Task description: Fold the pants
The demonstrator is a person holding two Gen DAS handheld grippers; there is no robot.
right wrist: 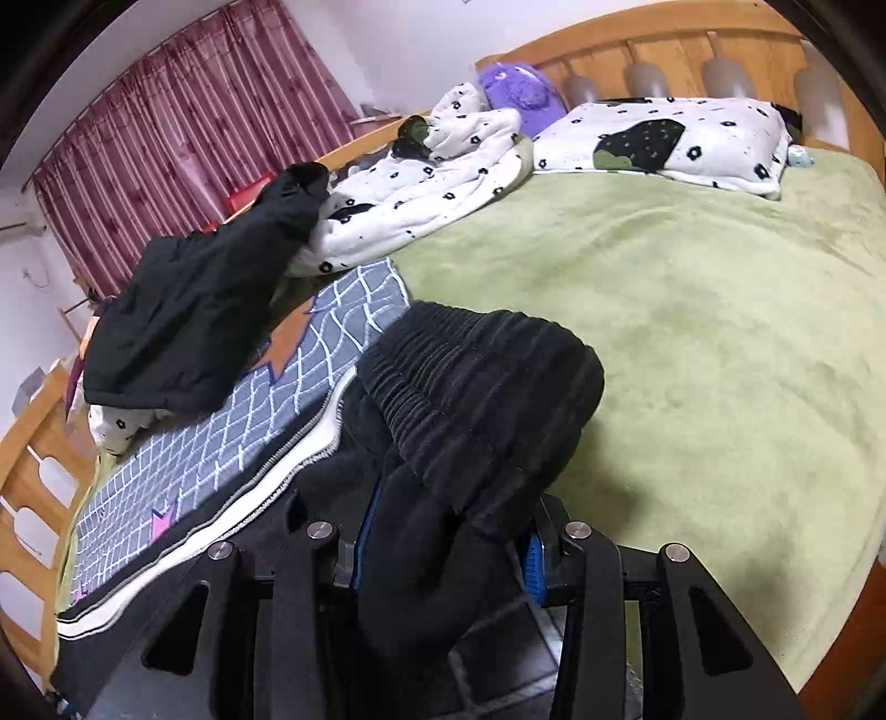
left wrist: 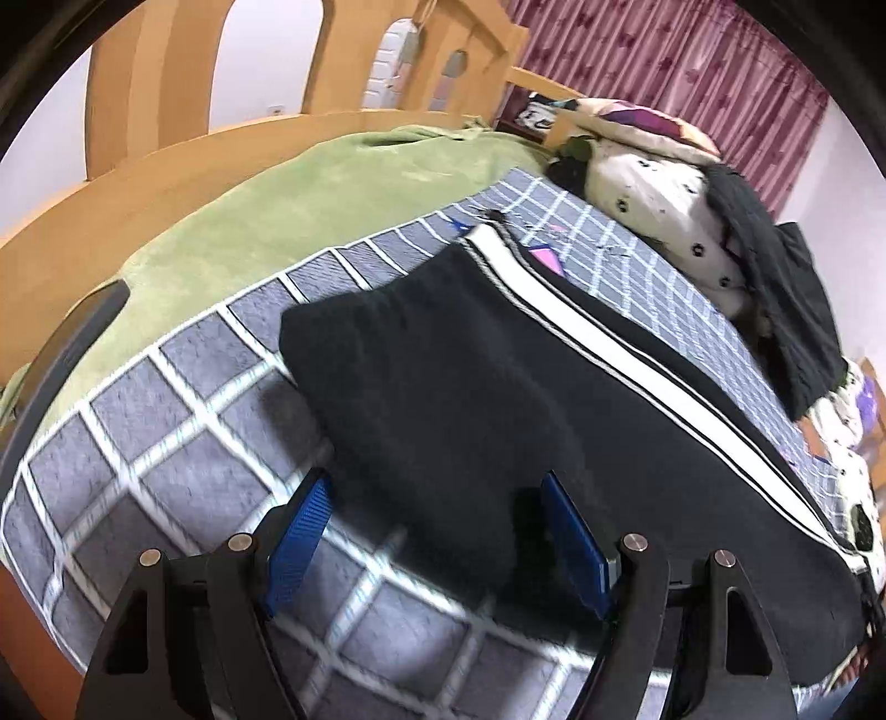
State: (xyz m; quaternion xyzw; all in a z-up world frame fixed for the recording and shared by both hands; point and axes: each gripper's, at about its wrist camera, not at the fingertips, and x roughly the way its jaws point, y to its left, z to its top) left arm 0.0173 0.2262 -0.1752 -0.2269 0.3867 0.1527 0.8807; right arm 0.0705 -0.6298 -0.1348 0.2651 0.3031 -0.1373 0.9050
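Note:
Black pants [left wrist: 470, 376] with a white side stripe lie lengthwise on a grey checked mat [left wrist: 183, 421] on the bed. My left gripper [left wrist: 437, 531] is open just above the mat, its blue pads either side of the pants' near edge, holding nothing. In the right wrist view, my right gripper [right wrist: 448, 548] is shut on the pants' elastic waistband [right wrist: 482, 376], which bunches up and drapes over the fingers. The white stripe [right wrist: 266, 471] runs off to the left.
A green blanket [right wrist: 692, 332] covers the bed. A black garment [right wrist: 194, 310] lies on a white flowered quilt [right wrist: 421, 194] at the far side. A flowered pillow [right wrist: 692, 138] and purple plush [right wrist: 515, 94] sit by the wooden headboard [right wrist: 664, 50]. Red curtains [right wrist: 183, 99] hang behind.

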